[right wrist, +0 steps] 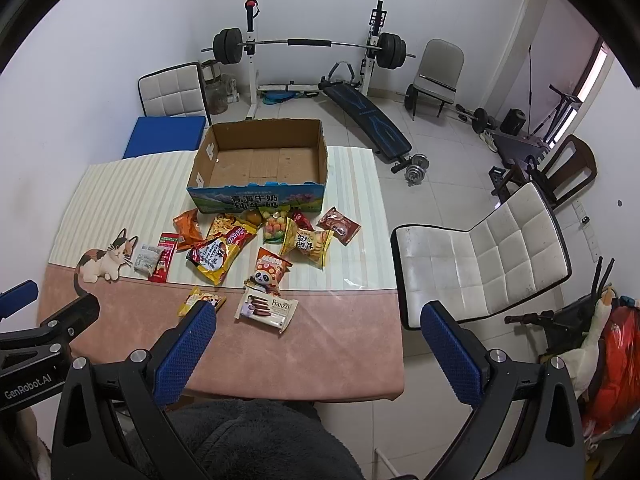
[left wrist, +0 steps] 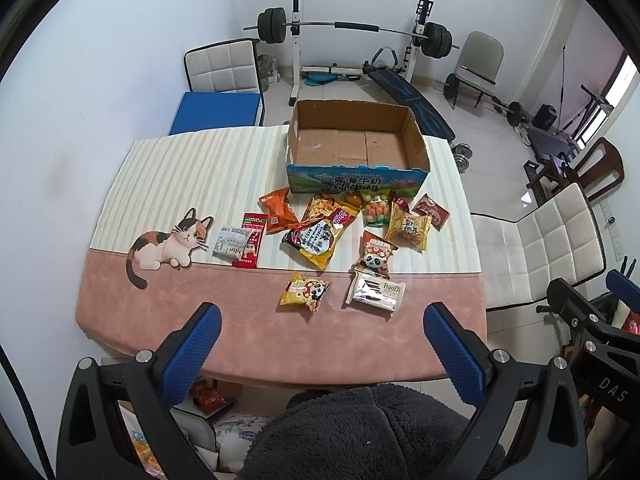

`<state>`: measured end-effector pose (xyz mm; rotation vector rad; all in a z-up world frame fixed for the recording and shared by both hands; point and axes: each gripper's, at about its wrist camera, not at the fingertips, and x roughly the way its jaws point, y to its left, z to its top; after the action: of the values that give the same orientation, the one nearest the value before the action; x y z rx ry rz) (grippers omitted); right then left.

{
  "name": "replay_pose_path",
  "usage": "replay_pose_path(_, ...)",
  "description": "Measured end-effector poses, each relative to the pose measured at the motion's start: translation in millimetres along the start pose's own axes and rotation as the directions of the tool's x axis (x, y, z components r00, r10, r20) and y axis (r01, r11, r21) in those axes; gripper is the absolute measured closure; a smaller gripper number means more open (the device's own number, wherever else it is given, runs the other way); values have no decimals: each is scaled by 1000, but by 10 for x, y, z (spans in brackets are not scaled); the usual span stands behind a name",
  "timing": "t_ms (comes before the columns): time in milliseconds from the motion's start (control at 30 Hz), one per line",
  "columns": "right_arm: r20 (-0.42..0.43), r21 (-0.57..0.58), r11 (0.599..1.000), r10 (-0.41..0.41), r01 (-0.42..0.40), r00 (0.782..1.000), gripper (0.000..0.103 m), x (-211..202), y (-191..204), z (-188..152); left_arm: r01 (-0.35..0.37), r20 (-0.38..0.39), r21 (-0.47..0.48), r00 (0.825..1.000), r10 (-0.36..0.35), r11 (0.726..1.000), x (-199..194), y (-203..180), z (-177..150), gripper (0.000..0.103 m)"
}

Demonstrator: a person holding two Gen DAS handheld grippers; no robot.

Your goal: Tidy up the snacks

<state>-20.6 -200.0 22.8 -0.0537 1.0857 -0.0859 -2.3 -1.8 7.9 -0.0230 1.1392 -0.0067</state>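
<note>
Holding both grippers back over the near edge of the table (left wrist: 120, 320), you haven't lifted a thing yet — the cardboard box (left wrist: 356, 144) at twelve o'clock sits bare inside, and every snack lies loose on the cloth in front of it.

Sweep left to right. At ten o'clock, beside the printed cat (left wrist: 168, 246), a small white packet (left wrist: 232, 242) rests against a red sachet (left wrist: 251, 244). Next comes an orange pouch (left wrist: 278, 210), then the big yellow bag (left wrist: 324, 234) with a dark one overlapping it. Nearest your left gripper (left wrist: 322, 354) — fingers spread wide, nothing between them — is a yellow panda packet (left wrist: 304, 291) at twelve o'clock, just ahead. Beside it, at one o'clock, lies the Franzzi biscuit pack (left wrist: 376, 292), with an orange panda bag (left wrist: 376, 254) touching its far edge. Further right, a yellow cake packet (left wrist: 408, 228) and a brown packet (left wrist: 431, 212) close the row.

Your right gripper (right wrist: 320, 348) is spread wide too and carries nothing; in its view the Franzzi pack sits at eleven o'clock, near.

So this reads as the opening step. Next move, I'd judge: drop onto one near packet, pinch the flat wrapper by an edge, then carry it over the box's front wall.
</note>
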Motion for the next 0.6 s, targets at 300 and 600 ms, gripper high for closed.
replay_pose_path(300, 2, -2, 1000, 0, 0, 1000, 0, -11, 6, -4, 4, -1, -2, 1000, -4, 1000, -12, -6, 9, 0)
replay_pose_path(600, 5, -1, 1000, 1, -1, 1000, 0, -13, 2, -22, 6, 0, -3, 1000, -6, 1000, -20, -11, 3, 0)
